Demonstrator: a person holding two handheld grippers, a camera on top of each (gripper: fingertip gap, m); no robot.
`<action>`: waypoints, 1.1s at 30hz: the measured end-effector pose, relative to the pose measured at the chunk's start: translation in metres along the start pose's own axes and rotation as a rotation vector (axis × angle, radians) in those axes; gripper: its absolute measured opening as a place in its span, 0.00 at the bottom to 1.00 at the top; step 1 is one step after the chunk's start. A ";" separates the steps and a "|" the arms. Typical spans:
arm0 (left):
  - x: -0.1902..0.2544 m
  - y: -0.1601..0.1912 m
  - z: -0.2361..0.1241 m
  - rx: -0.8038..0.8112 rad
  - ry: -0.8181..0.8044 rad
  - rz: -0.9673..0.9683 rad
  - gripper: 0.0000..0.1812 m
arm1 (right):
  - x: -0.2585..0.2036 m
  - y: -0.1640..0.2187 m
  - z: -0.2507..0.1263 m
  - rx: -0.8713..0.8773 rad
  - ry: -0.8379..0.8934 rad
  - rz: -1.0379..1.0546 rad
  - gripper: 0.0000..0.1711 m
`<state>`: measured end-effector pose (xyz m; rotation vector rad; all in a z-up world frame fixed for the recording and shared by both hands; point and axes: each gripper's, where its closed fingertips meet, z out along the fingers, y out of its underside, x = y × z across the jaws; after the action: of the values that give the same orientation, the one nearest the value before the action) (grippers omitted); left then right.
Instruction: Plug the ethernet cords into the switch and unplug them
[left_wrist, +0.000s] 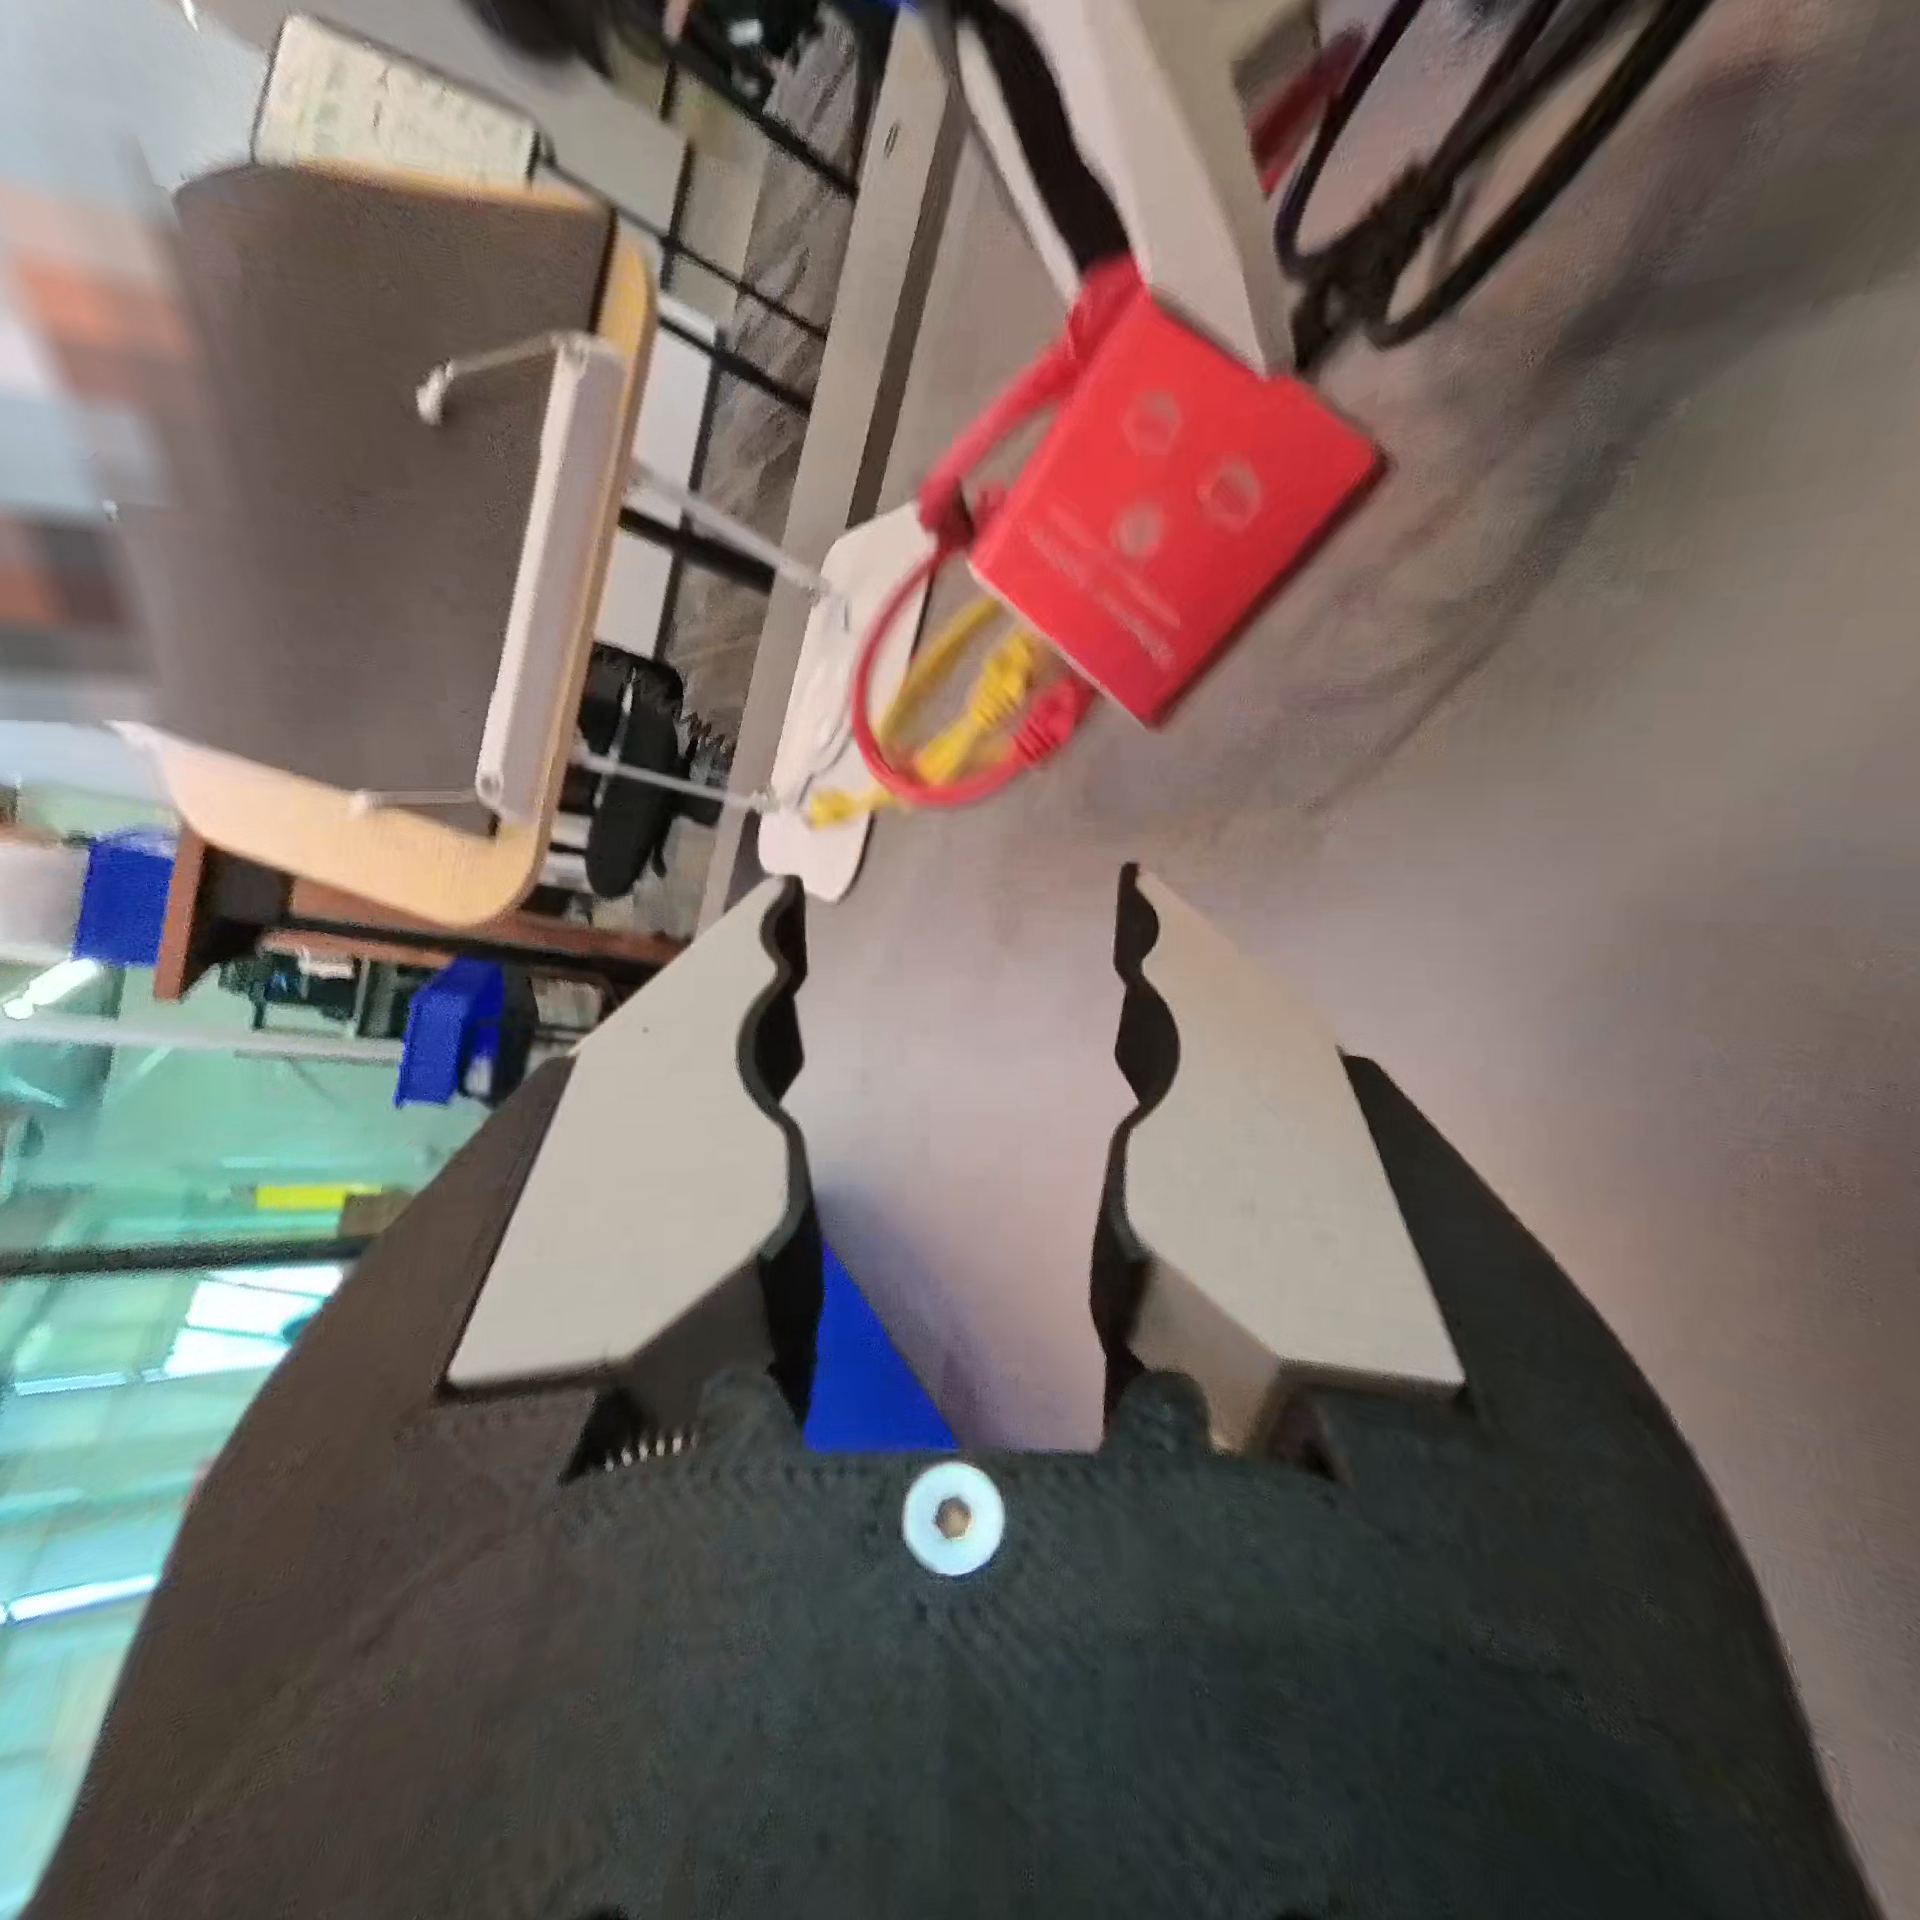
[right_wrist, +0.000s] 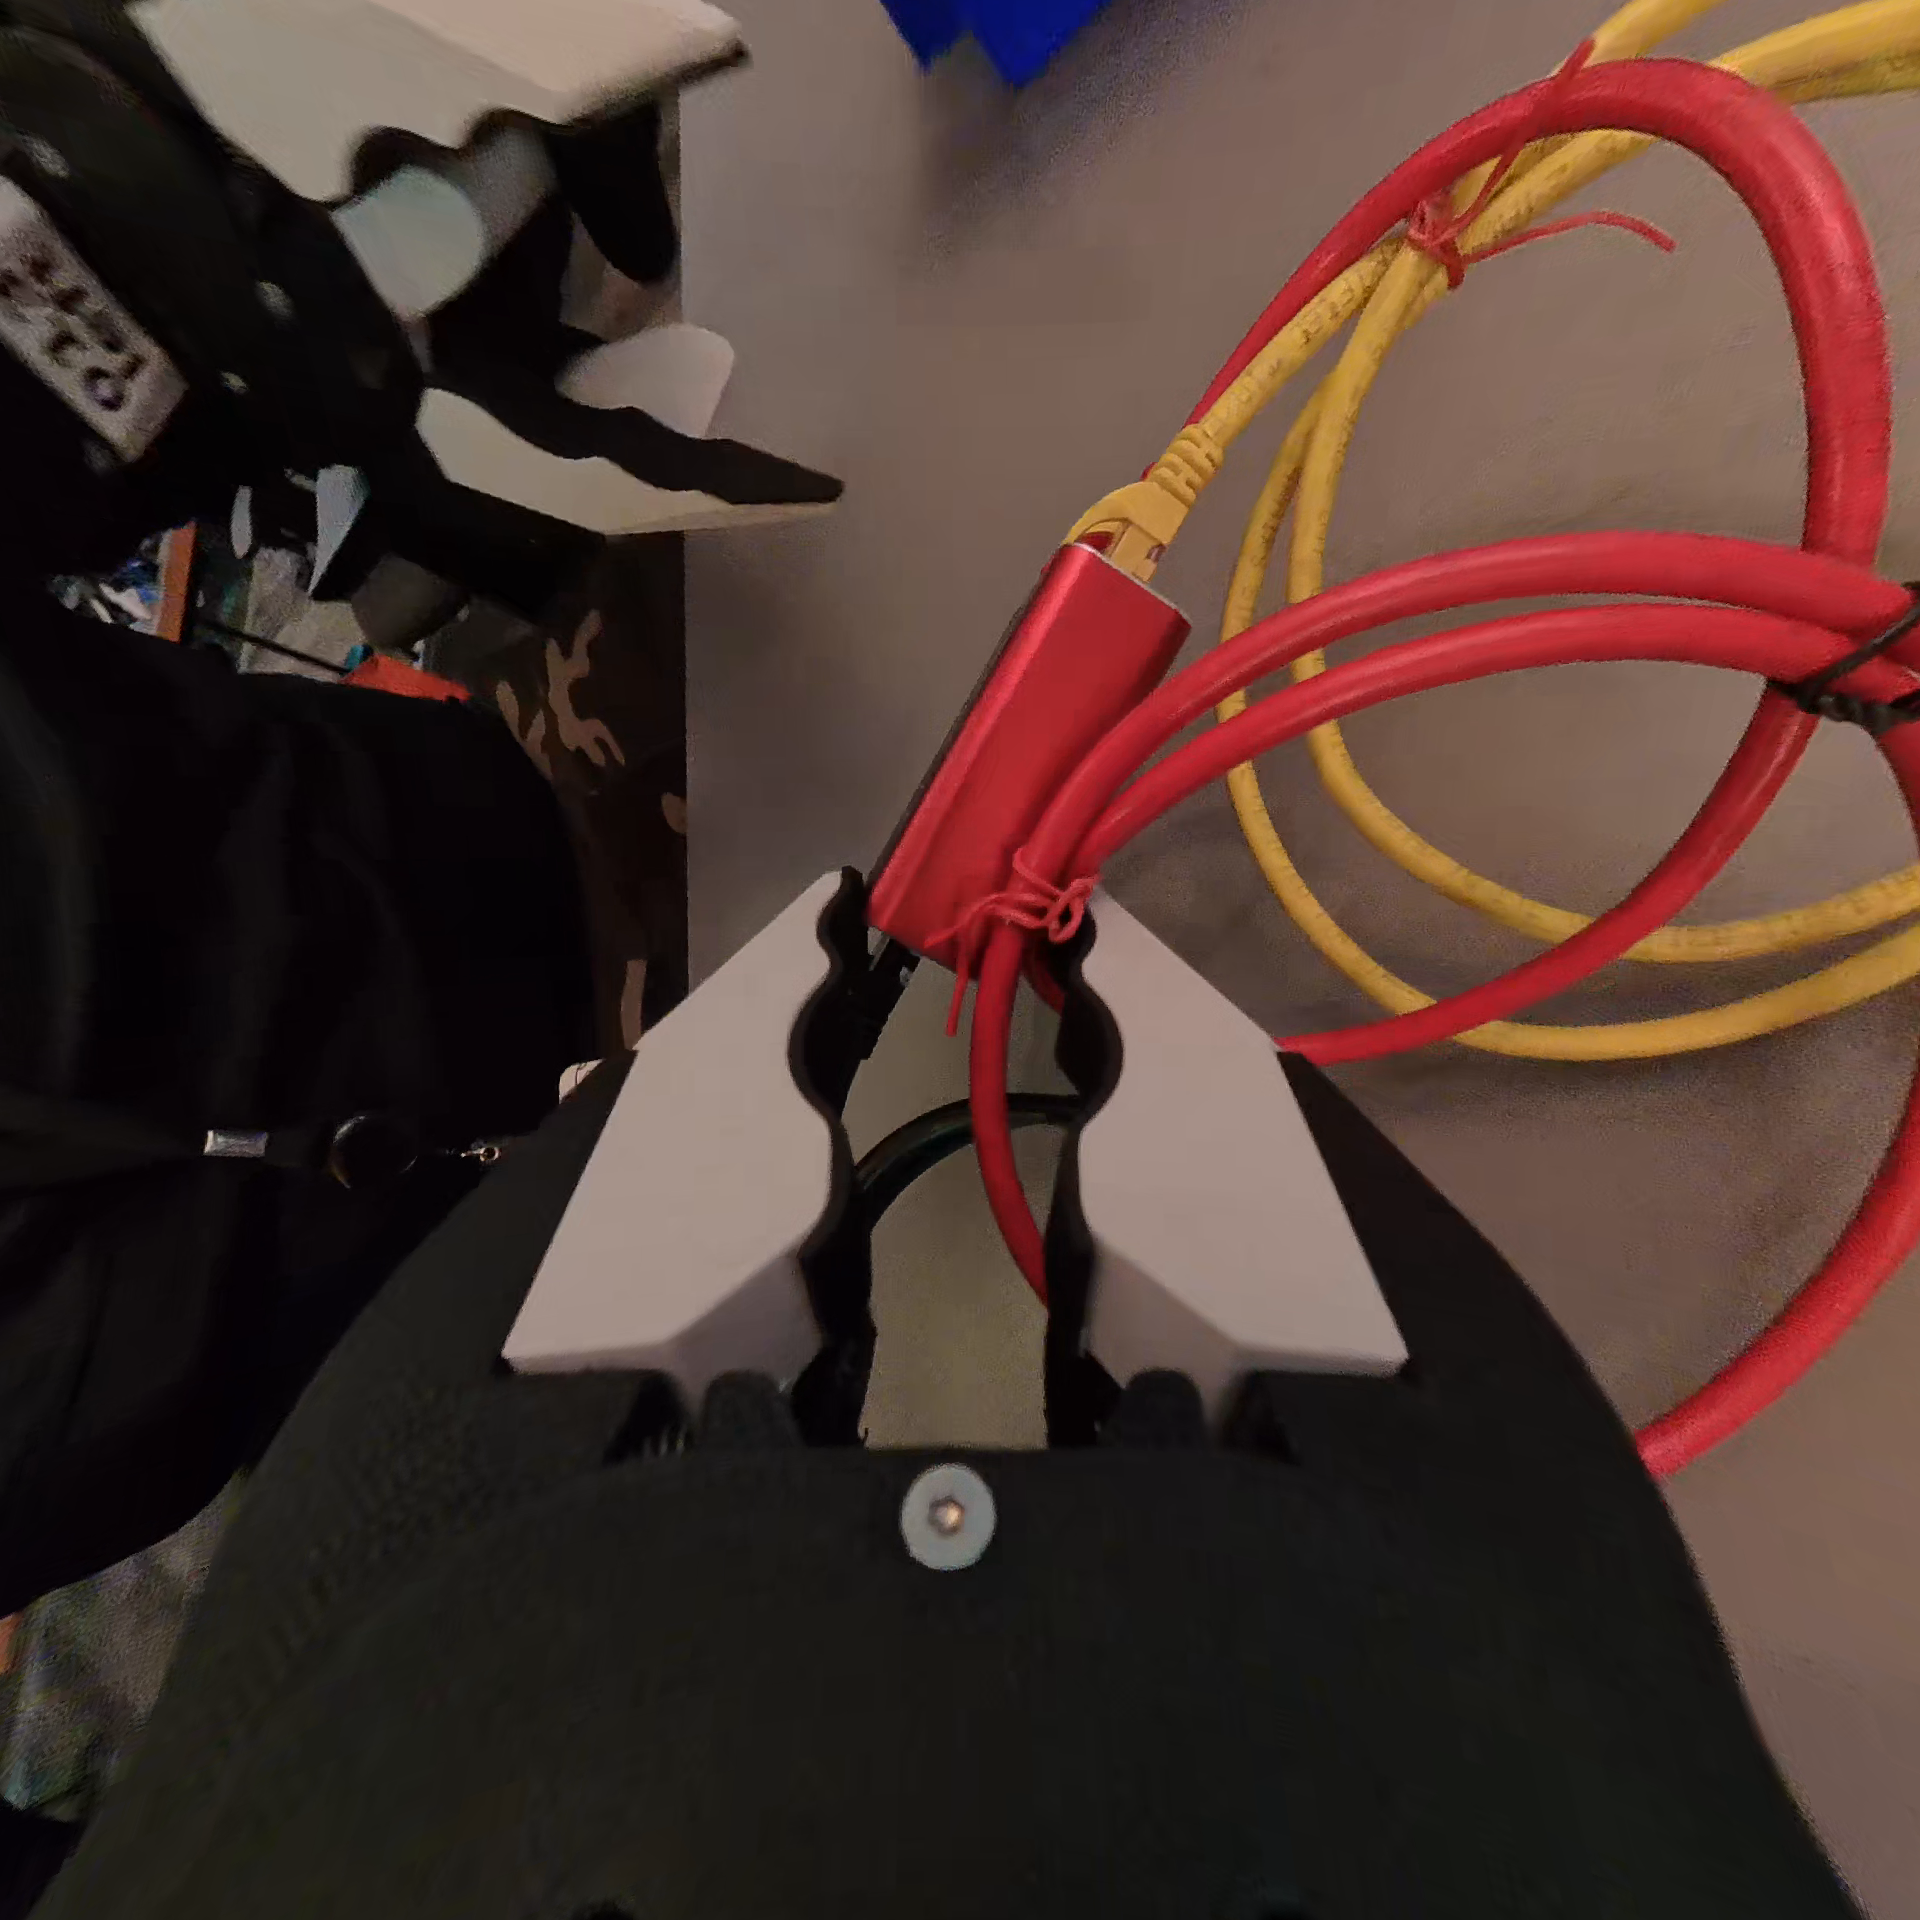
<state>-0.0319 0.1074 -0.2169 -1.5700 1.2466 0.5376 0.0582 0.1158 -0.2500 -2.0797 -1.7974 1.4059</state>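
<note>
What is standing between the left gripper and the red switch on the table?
Nothing visible. In the left wrist view only bare table lies between the open left gripper and the red switch; the yellow cords and red cord lie beside it.

The table (left_wrist: 1558, 935) has a plain grey-beige matte top, seen tilted in the left wrist view; beyond its edge stands a chair (left_wrist: 395, 540) with a grey upholstered seat, a pale wooden shell and thin metal legs; blue bins (left_wrist: 125, 894) sit near a dark wooden shelf (left_wrist: 208, 914) behind it; greenish glass panes (left_wrist: 135, 1247) catch bright light on that side; black cables (left_wrist: 1455, 208) loop on the table's far part; in the right wrist view the same grey surface looks dimmer and evenly lit.
</note>
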 end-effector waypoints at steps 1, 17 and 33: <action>0.001 0.006 0.000 -0.011 0.009 -0.027 0.31 | -0.003 -0.006 -0.009 0.022 0.019 -0.022 0.19; 0.030 0.028 0.022 -0.058 0.080 0.003 0.26 | 0.034 0.018 -0.313 -0.303 0.922 -0.320 0.20; 0.048 0.031 0.035 -0.071 0.108 0.049 0.22 | 0.137 0.141 -0.335 -0.944 0.778 -0.269 0.18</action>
<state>-0.0343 0.1190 -0.2829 -1.6497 1.3639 0.5391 0.3682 0.3463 -0.2135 -2.0508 -2.3579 -0.4323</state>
